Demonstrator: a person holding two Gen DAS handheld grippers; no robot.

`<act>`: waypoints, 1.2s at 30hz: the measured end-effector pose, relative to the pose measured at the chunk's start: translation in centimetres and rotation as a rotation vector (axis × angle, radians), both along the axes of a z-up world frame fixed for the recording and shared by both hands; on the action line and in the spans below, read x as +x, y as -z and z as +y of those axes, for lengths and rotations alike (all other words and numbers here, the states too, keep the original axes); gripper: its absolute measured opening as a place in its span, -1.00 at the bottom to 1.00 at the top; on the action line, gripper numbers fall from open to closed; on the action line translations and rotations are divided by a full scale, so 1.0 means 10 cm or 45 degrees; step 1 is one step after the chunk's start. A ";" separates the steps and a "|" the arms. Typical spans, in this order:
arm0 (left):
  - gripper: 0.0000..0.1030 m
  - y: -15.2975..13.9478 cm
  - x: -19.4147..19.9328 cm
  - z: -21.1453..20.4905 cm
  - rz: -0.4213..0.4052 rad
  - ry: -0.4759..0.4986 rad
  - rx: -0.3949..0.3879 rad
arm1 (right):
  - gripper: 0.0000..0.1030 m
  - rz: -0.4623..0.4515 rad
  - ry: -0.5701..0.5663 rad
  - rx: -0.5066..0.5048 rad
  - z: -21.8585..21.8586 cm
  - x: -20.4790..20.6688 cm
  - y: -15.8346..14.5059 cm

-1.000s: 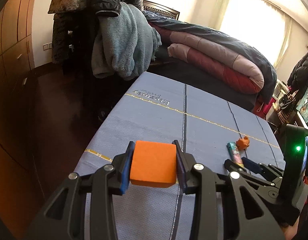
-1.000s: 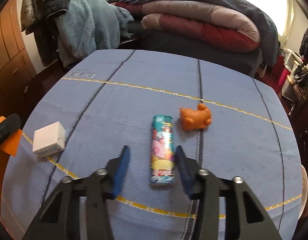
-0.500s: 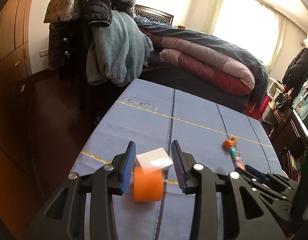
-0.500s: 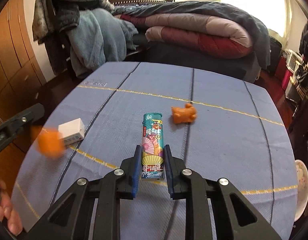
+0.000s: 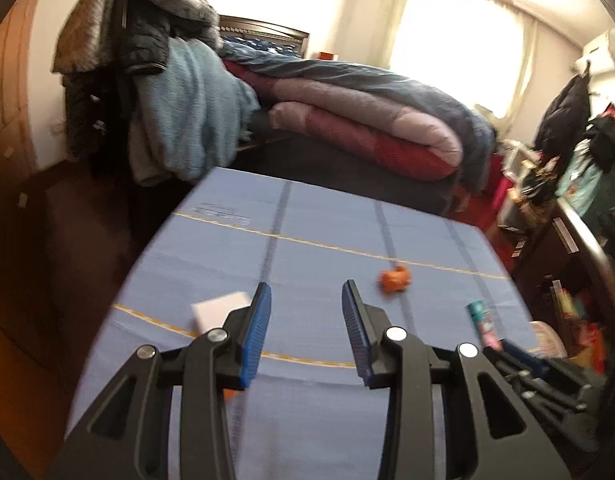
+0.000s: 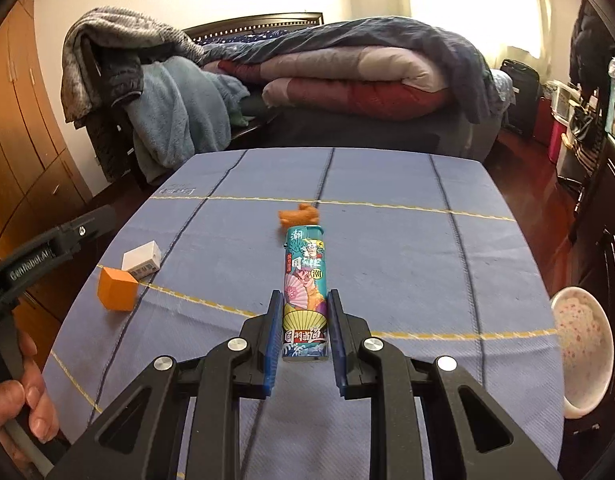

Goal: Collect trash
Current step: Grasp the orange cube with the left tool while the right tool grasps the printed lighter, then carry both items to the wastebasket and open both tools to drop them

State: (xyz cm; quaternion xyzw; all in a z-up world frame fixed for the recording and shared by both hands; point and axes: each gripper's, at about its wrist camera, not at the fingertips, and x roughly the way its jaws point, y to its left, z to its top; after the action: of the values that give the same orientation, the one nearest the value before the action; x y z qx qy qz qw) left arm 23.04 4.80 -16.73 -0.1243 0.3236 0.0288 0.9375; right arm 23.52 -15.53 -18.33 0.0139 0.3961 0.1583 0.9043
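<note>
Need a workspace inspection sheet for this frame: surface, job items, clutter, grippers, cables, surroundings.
Surface: blue cloth with yellow and dark stitched lines, covering the table.
Job's things: printed lighter clamped in the right hand-held gripper; orange block lying loose beside a white box; small orange figure just beyond the lighter's far end.
Clutter: pink speckled bowl off the table's right edge.
Grippers: right shut on the lighter; left hand-held gripper open, nothing between its fingers.
Cables: nothing seen.
Surroundings: bed with folded quilts, clothes heaped on a chair, wooden cabinets.
</note>
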 end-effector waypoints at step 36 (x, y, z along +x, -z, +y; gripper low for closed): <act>-0.32 0.79 0.12 0.38 0.313 -0.092 0.154 | -0.57 0.009 0.032 0.080 -0.49 -0.23 0.12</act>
State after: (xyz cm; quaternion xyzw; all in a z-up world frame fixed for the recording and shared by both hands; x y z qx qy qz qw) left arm 24.20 8.63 -24.59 -0.0748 0.4290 0.0971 0.8950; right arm 21.25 -20.44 -19.58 0.0476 0.3938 0.1594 0.9040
